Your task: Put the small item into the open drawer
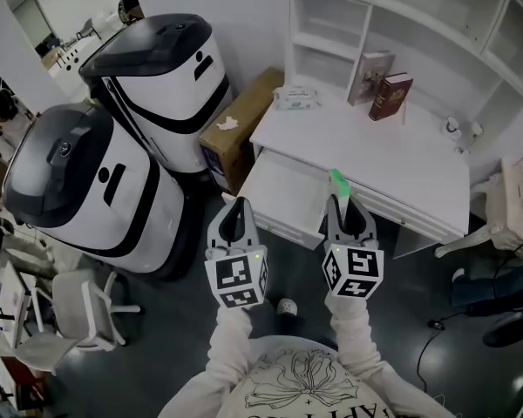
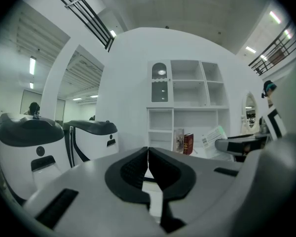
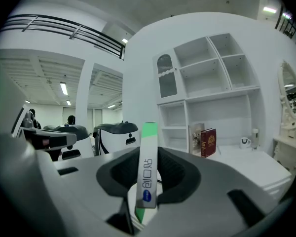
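A slim white packet with a green end (image 3: 147,169) stands upright between the jaws of my right gripper (image 3: 149,154), which is shut on it. From the head view the green tip of the packet (image 1: 338,181) pokes out ahead of the right gripper (image 1: 343,200), just above the front edge of the open white drawer (image 1: 279,200). My left gripper (image 1: 236,212) hovers beside it at the drawer's near left corner. Its jaws meet with nothing between them in the left gripper view (image 2: 148,158).
A white desk (image 1: 366,151) with shelves carries two books (image 1: 382,88), a tissue pack (image 1: 295,99) and a small cup (image 1: 453,126). Two large white-and-black machines (image 1: 113,155) and a cardboard box (image 1: 240,129) stand left. A white chair (image 1: 74,307) is at lower left.
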Tool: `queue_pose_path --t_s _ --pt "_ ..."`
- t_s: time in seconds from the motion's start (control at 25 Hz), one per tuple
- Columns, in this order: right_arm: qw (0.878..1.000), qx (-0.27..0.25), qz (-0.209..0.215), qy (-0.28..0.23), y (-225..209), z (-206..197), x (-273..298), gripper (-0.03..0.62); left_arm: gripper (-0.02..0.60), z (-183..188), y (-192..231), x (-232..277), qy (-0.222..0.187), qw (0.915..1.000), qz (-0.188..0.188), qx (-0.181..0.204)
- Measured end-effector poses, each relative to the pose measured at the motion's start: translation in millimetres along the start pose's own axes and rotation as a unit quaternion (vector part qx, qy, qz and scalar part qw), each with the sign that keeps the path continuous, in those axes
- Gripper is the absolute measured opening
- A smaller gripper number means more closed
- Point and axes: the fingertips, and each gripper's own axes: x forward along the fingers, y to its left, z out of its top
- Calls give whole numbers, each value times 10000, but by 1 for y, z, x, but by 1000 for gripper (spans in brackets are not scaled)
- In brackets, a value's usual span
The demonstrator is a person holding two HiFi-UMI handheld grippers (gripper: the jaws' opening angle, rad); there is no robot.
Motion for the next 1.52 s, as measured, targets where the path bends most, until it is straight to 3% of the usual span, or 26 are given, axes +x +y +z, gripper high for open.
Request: queue_pose_path --t_s 0.4,0.8,1.16,1.52 --pt "9994 73 112 310 -13 -17 70 94 8 -15 10 69 287 9996 12 1" --pt "9966 63 218 791 -17 -41 164 94 8 -14 28 162 424 9989 -210 31" --pt "9878 -41 381 1509 -2 -92 229 94 8 -26 49 224 614 9975 -351 -41" --pt "9679 -229 717 2396 7 -169 271 94 8 -46 67 269 815 9959 -386 -101"
